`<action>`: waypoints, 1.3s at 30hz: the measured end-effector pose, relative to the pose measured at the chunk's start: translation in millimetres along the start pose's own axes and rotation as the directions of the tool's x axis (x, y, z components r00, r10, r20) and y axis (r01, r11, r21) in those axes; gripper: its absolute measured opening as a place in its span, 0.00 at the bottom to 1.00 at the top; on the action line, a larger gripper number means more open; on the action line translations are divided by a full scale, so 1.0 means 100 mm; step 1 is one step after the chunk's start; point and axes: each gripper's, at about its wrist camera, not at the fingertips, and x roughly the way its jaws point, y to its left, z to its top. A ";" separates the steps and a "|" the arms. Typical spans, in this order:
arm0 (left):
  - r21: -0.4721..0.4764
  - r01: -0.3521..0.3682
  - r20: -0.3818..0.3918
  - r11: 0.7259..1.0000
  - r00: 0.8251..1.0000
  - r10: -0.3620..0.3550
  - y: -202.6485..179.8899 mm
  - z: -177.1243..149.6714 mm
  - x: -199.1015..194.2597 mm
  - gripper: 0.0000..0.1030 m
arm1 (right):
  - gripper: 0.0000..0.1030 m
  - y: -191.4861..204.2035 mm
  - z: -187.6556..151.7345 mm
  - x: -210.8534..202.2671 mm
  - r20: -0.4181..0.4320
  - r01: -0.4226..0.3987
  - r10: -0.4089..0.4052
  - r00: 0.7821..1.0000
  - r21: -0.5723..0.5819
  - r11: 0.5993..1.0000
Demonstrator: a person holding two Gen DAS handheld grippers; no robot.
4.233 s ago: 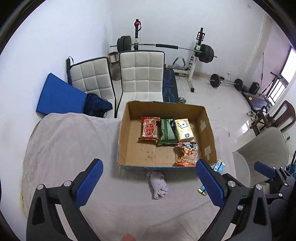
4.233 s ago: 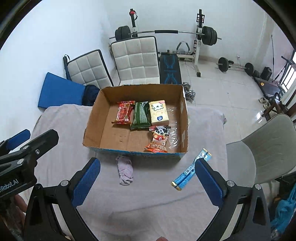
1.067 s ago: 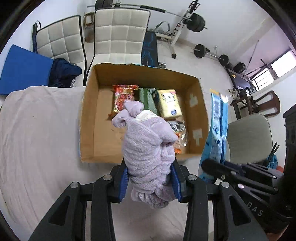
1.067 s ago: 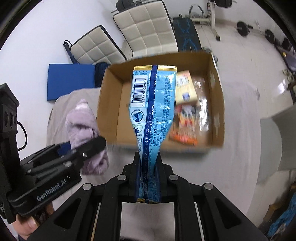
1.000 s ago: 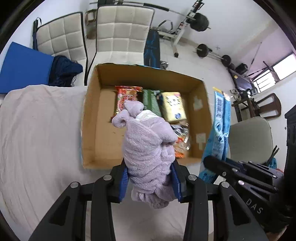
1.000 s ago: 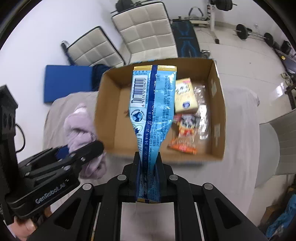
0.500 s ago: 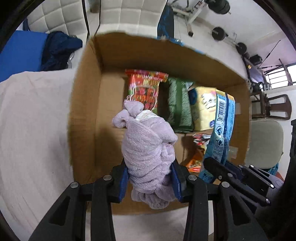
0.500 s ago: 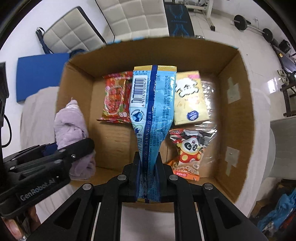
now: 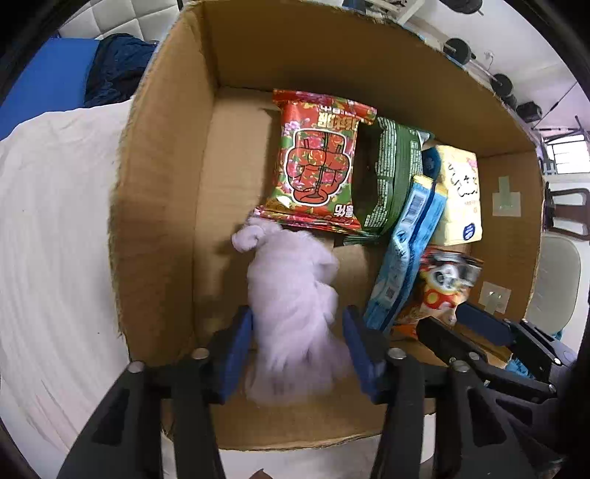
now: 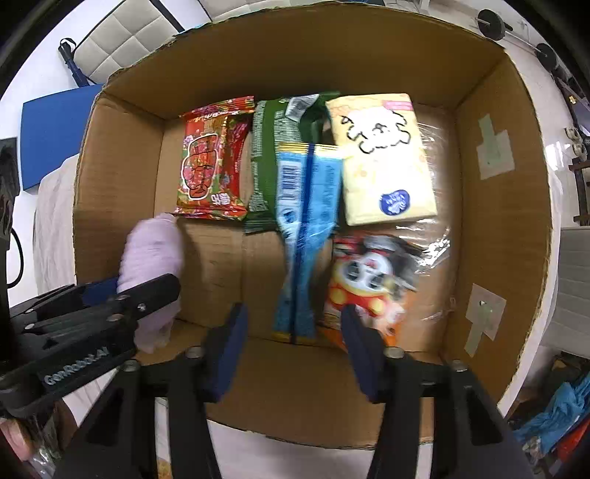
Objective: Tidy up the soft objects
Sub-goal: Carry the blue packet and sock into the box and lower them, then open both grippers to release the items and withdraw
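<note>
The cardboard box (image 9: 162, 154) (image 10: 494, 228) holds a red packet (image 9: 317, 162), a green packet (image 9: 387, 184), a yellow tissue pack (image 9: 461, 199) and a panda snack bag (image 9: 442, 287). My left gripper (image 9: 297, 346) is open inside the box, with the lilac fluffy cloth (image 9: 291, 294) (image 10: 151, 258) loose between its blue pads. My right gripper (image 10: 293, 342) is open over the box, and the blue packet (image 10: 306, 228) (image 9: 405, 258) stands free between its pads, blurred.
The box sits on a table with a pale cloth (image 9: 55, 239). Behind it are white padded chairs (image 10: 121, 40), a blue mat (image 10: 51, 132) and gym weights (image 10: 490, 22). A grey chair (image 9: 553, 280) stands at the right.
Both grippers moved forward and down into the box, then opened. The lilac cloth and the blue packet are released from the pads.
</note>
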 end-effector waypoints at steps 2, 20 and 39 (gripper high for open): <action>-0.005 0.005 0.012 1.000 1.000 -0.005 0.00 -0.03 -0.04 0.62 | 0.55 -0.04 -0.02 -0.01 0.000 0.003 -0.003 1.000 0.002 1.000; 0.058 -0.113 0.207 0.992 0.973 0.099 -0.29 -0.27 -0.52 0.95 | 1.00 -0.36 -0.42 -0.31 0.117 0.127 -0.131 0.984 0.042 0.991; 0.066 -0.153 0.436 0.986 0.893 0.110 -0.47 -0.98 -1.34 1.00 | 1.00 -0.29 -1.04 -1.21 0.298 0.132 -0.140 0.944 0.047 0.990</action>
